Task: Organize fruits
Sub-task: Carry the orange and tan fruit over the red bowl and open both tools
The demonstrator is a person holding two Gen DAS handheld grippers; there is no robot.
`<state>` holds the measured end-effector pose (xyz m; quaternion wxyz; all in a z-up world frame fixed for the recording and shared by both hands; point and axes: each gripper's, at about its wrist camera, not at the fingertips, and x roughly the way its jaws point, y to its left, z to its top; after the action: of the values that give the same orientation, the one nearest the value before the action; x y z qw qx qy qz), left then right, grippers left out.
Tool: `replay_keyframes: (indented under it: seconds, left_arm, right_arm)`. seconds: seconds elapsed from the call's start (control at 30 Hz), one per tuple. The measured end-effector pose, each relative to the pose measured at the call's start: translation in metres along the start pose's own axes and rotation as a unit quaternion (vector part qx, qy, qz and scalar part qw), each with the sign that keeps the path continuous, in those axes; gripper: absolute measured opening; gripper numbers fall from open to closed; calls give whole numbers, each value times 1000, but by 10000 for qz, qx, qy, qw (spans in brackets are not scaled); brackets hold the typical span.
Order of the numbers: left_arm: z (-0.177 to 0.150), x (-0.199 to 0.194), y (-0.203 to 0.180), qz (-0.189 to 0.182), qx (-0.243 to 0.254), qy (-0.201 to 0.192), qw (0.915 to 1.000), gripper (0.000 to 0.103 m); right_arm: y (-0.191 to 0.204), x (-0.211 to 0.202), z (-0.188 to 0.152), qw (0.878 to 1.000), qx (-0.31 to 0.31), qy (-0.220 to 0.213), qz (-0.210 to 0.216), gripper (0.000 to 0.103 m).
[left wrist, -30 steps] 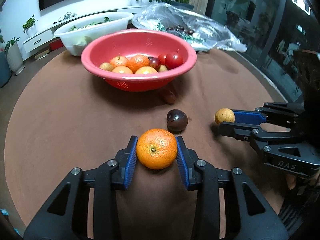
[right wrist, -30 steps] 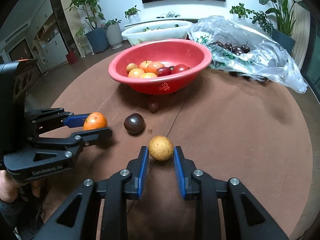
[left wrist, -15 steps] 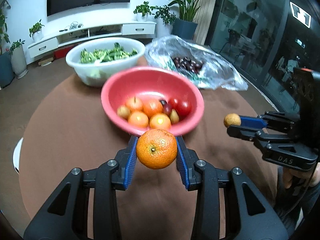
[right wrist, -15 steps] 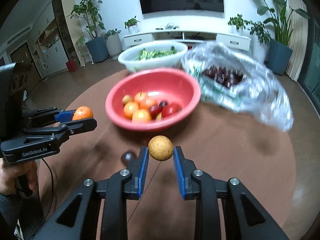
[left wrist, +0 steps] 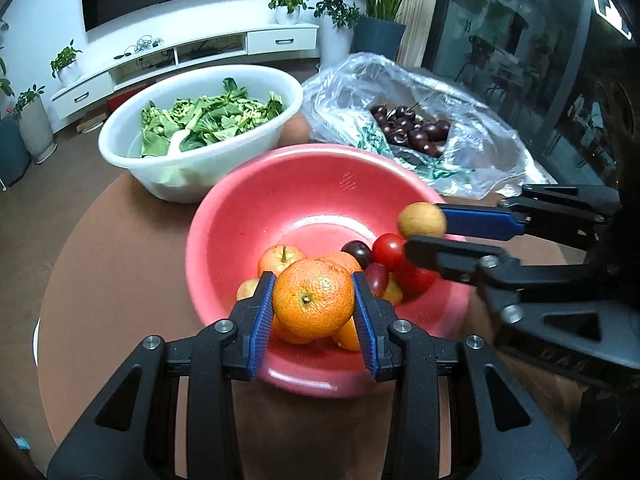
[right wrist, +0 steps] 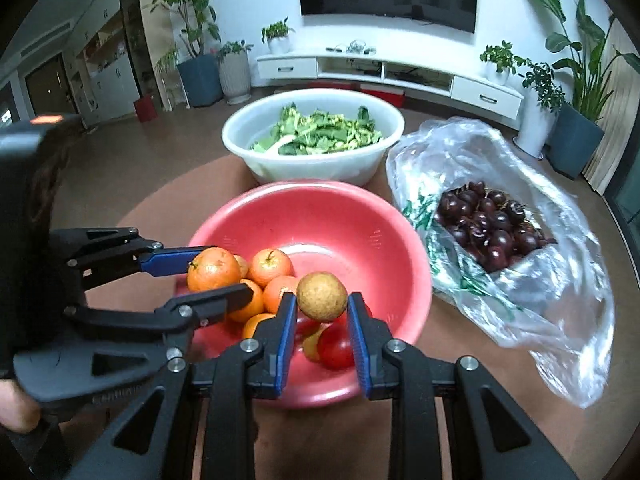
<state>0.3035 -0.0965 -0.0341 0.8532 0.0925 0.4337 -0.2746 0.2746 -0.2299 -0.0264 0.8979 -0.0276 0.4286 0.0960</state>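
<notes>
Left to right across the round brown table (right wrist: 400, 452):

Left gripper (left wrist: 314, 306): pinching an orange (left wrist: 313, 299) between both blue pads, held over the near part of the red bowl (left wrist: 256, 216). Seen from the right wrist view as the same left gripper (right wrist: 218, 272) entering from the left edge, clamped on the orange (right wrist: 214, 269) above the bowl's left portion; part of a hand (right wrist: 14, 416) visible below its body.

Red bowl (right wrist: 360, 224): resting on the table, directly ahead of both grippers. Contains a red-orange apple (left wrist: 280, 259) with a stem, further oranges, a dark plum (left wrist: 357, 253), red tomatoes (left wrist: 389, 251) and some small yellowish fruit, all grouped in the near half of the bowl. Far half of the bowl bare.

Right gripper (right wrist: 322, 304): pinching a small round tan fruit (right wrist: 322, 297) between both blue pads, held over the near right part of the red bowl. Seen from the left wrist view as the right gripper (left wrist: 424, 227) reaching in from the right, closed on the tan fruit (left wrist: 422, 220) above the tomatoes.

White basin (right wrist: 312, 160): behind the red bowl, filled with leafy greens (right wrist: 320, 132). Contact with the red bowl: cannot tell.

Clear plastic bag (right wrist: 540, 280): right of the red bowl, lying open, holding a pile of dark cherries (right wrist: 488, 228).
</notes>
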Motion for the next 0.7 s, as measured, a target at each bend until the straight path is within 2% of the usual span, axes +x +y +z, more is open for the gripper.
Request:
replay_keyframes:
  seconds: [0.23,0.5,0.7]
  left_arm:
    - [2,25,9,140,-17,103,9998,35]
    - [7,32,12,208,14,82,9997,37]
    - [4,27,14,180,-41,-26,9998,52]
  right_arm:
    - [-4,23,4,9999,4,120,-24,28]
    - [-8,43,5,9994,26,327,-58,29]
    - [-10,47,1,9991,49,402,-122,29]
